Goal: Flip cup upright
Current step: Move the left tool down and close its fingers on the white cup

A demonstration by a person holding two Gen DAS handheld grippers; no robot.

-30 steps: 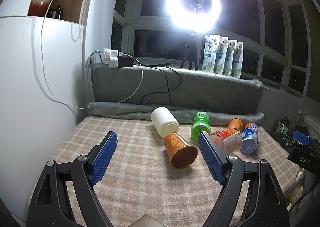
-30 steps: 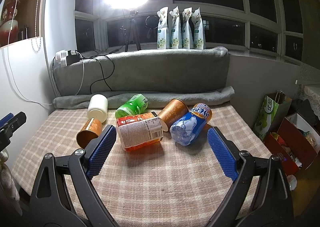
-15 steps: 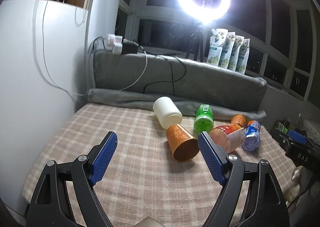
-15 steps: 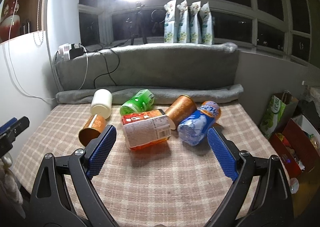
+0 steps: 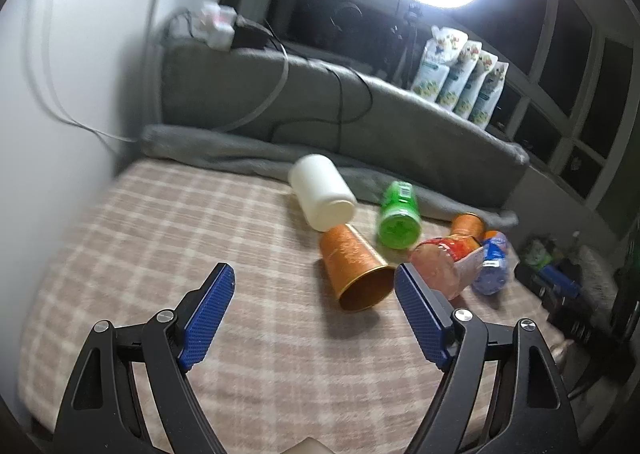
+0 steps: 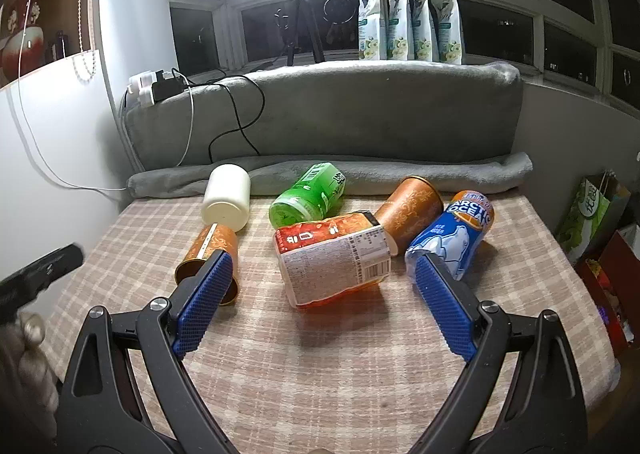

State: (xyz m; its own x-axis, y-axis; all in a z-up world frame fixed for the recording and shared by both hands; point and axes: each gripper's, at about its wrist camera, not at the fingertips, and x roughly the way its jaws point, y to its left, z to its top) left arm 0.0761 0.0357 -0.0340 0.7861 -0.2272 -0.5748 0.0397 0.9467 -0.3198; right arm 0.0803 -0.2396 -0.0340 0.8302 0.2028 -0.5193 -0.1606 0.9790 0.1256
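Left fingers [image 5: 314,286] spread wide, gripping nothing, and the cup [image 5: 354,268] lies on its side just inside the right pad, mouth toward the camera. Right fingers [image 6: 324,278] gape too, empty, a bottle [image 6: 334,258] lying between them on the tabletop [image 6: 340,366].

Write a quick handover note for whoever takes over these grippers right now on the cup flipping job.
Left gripper: open, empty, above the checked cloth, aimed near the closest copper cup.
Right gripper: open, empty, facing the orange-labelled bottle.
Closest copper cup lies on its side, mouth toward the left gripper, base by the white jar. A second copper cup also lies tipped, by the blue can.
Done: nothing upright yet.
Left: grasp a cup, stand it mouth up.
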